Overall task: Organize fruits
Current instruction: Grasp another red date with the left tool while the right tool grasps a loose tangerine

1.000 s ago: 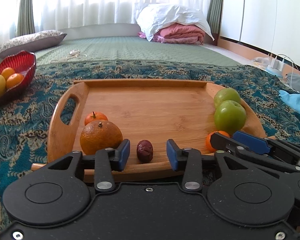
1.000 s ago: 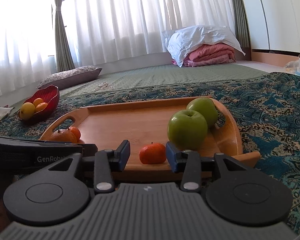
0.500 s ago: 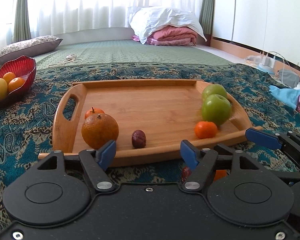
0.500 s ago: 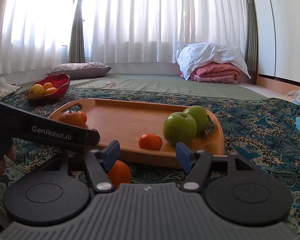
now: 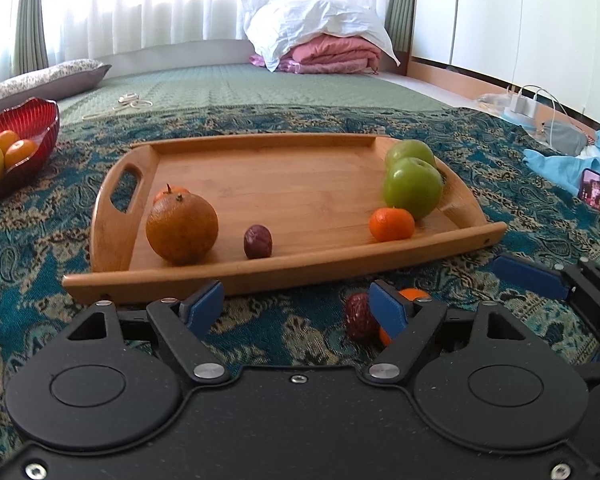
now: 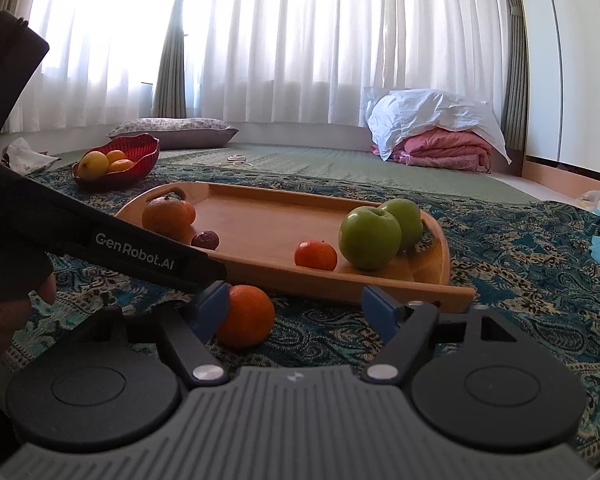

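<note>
Left gripper (image 5: 296,306): its fingers are standing spread wide over the patterned cloth (image 5: 28,248), just short of the tray's near rim, gripping nothing.
Right gripper (image 6: 296,306): its fingers are also standing spread wide and empty; a loose orange (image 6: 246,316) is lying on the cloth against the inner side of the left finger (image 6: 212,306).
Wooden tray (image 5: 300,272): it is sitting on the cloth with fruit at both ends.
Tray, left end: a big orange (image 5: 182,228) is sitting in front of a small tangerine (image 5: 171,191), which is mostly hidden behind it.
Tray, near edge: a dark red date (image 5: 257,241) is lying to the right of the big orange, apart from it.
Tray, right end: two green apples (image 5: 413,188) are sitting one behind the other, with a small mandarin (image 5: 392,224) just in front of them.
Off the tray: a second date (image 5: 358,318) is lying on the cloth beside the left gripper's right finger, with the loose orange partly hidden behind that finger.
Red bowl (image 5: 36,116): it is standing well to the left of the tray, holding yellow and orange fruit.
</note>
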Tool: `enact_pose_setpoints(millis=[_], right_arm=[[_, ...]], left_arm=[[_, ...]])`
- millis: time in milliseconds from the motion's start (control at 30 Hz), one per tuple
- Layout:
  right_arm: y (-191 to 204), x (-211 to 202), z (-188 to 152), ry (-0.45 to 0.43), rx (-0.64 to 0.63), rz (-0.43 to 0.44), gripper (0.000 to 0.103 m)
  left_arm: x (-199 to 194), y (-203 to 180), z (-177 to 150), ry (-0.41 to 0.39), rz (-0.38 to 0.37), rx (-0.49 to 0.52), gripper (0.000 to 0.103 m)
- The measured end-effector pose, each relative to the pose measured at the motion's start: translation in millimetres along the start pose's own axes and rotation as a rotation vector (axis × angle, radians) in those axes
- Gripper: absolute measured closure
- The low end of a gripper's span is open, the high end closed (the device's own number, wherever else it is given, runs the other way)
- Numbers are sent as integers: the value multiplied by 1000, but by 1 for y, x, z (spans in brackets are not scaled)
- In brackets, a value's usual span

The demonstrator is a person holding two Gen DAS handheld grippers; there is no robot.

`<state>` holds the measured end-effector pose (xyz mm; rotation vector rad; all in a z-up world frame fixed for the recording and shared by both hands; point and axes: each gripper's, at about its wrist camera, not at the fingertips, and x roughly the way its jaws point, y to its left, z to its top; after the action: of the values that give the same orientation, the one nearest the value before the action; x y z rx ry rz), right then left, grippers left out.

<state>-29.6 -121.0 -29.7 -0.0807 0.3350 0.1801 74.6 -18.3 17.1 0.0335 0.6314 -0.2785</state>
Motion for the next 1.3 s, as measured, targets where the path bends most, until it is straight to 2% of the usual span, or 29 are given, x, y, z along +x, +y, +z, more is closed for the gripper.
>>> enact_pose_setpoints(millis=[133, 300, 433, 500, 567, 667, 800, 833, 867, 933, 967, 1000, 1100, 1300], right_arm=[[4, -1, -8, 23, -18, 12, 19], [6, -2, -13, 41, -23, 19, 19], [2, 1, -12, 47, -2, 25, 19], [1, 1, -12, 51, 9, 31, 19], [1, 2, -12, 55, 16, 37, 19], [2, 3, -12, 56, 19, 47, 19], [1, 7, -10, 65, 30, 61, 24], [2, 8, -9, 66, 33, 63, 27], [2, 9, -9, 65, 34, 63, 29], [4, 9, -8, 62, 35, 61, 32], [5, 10, -7, 61, 36, 61, 33], [5, 11, -7, 61, 37, 60, 34], [7, 14, -7, 67, 35, 58, 37], [9, 18, -7, 77, 35, 62, 40]], left_arm=[[2, 0, -2, 31, -52, -27, 36], [4, 0, 1, 42, -83, -63, 43], [6, 2, 2, 57, -137, -115, 55], [6, 4, 3, 66, -180, -148, 65], [6, 6, 3, 79, -232, -186, 87], [5, 4, 4, 81, -251, -190, 87], [5, 1, 4, 68, -204, -169, 87], [5, -1, 4, 63, -158, -147, 85], [4, -9, 4, 55, -78, -78, 85], [1, -28, -2, 4, 83, 120, 86], [0, -34, -5, -8, 108, 180, 86], [0, -36, -7, -6, 90, 197, 86], [0, -28, -7, 3, -14, 102, 86], [8, -17, 1, 32, -70, -5, 85]])
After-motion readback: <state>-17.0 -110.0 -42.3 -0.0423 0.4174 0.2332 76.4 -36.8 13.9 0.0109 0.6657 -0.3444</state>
